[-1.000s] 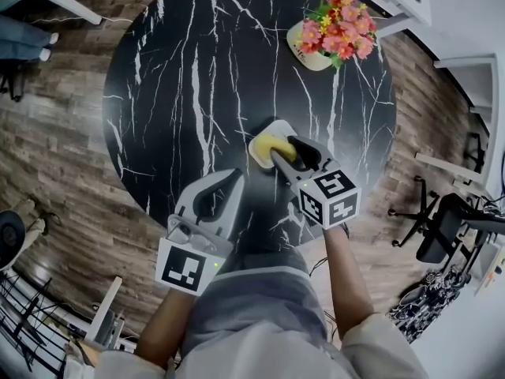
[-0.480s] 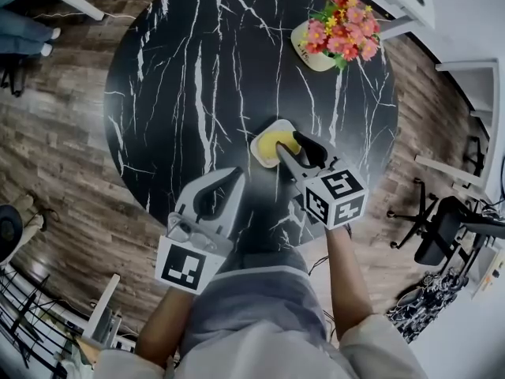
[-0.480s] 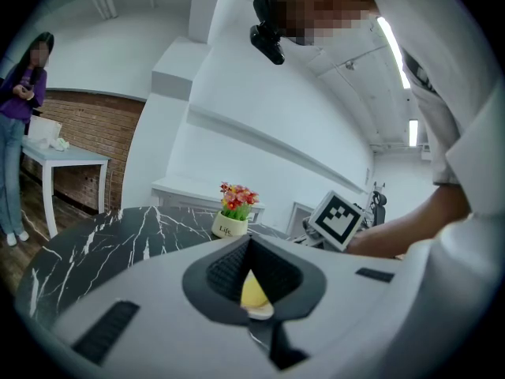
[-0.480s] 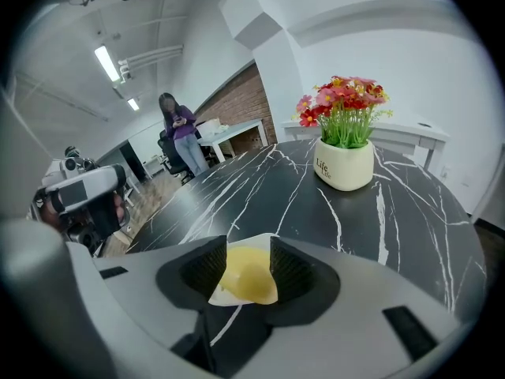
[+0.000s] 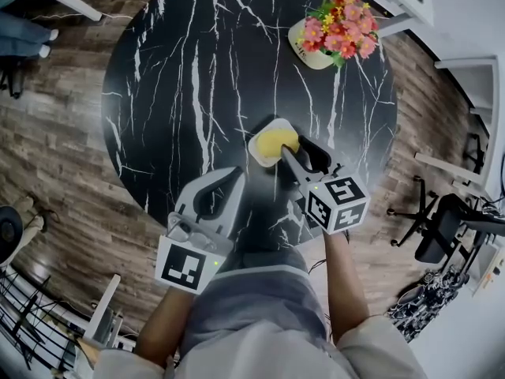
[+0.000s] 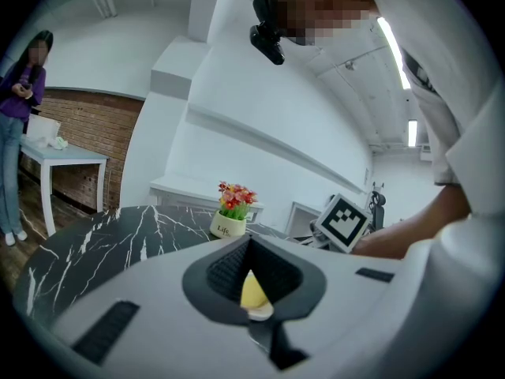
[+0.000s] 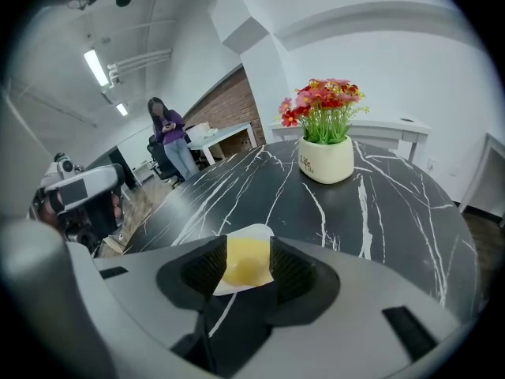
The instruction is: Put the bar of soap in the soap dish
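Observation:
The yellow bar of soap (image 5: 276, 141) lies in the cream soap dish (image 5: 258, 151) on the black marble table (image 5: 189, 77). My right gripper (image 5: 300, 150) sits just behind the dish, open, its pads apart with nothing between them. In the right gripper view the soap (image 7: 243, 260) and dish (image 7: 252, 234) show through the gap of the right gripper (image 7: 241, 243). My left gripper (image 5: 235, 177) rests nearer me and to the left, shut and empty. In the left gripper view the soap (image 6: 252, 290) shows beyond the closed tips of the left gripper (image 6: 251, 243).
A cream pot of pink and red flowers (image 5: 339, 22) stands at the table's far right edge, also seen as the flower pot (image 7: 325, 160). Wooden floor surrounds the round table. Office chairs (image 5: 442, 227) stand at the right. A person (image 7: 173, 144) stands far off.
My right gripper has drawn back from the dish toward me and a little right, leaving the soap in the dish. The left gripper has not moved.

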A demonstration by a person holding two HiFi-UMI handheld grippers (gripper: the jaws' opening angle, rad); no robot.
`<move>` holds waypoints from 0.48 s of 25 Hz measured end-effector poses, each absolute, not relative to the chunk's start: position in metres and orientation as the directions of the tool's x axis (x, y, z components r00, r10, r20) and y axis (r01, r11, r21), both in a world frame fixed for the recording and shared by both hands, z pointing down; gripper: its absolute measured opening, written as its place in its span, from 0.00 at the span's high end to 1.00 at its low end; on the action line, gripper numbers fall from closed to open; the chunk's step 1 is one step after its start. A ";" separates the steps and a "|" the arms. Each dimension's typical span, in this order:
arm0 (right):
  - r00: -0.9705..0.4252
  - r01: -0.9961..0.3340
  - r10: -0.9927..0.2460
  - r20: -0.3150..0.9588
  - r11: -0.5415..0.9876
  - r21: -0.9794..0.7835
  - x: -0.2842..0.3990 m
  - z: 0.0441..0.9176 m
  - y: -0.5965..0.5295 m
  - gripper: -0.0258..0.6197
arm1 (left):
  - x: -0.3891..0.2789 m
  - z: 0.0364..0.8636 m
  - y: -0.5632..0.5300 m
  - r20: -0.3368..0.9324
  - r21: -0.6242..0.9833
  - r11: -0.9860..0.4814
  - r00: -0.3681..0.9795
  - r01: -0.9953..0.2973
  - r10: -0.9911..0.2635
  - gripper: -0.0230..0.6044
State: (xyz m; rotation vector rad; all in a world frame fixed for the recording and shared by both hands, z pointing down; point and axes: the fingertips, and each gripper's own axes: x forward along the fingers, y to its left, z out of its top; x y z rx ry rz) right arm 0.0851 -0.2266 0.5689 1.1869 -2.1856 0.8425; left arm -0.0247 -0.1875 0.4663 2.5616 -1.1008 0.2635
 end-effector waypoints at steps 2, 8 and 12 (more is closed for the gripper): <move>-0.490 -0.862 -0.553 0.674 0.422 -0.281 0.084 0.566 -0.227 0.69 | -0.025 0.466 -0.188 0.298 0.232 -0.642 0.682 -0.731 -0.668 0.96; -0.497 -0.861 -0.603 0.624 0.435 -0.265 0.080 0.543 -0.223 0.82 | -0.026 0.456 -0.188 0.285 0.220 -0.642 0.678 -0.734 -0.677 0.96; -0.512 -0.854 -0.651 0.560 0.457 -0.249 0.073 0.509 -0.217 0.90 | -0.027 0.445 -0.186 0.272 0.211 -0.640 0.673 -0.739 -0.687 0.96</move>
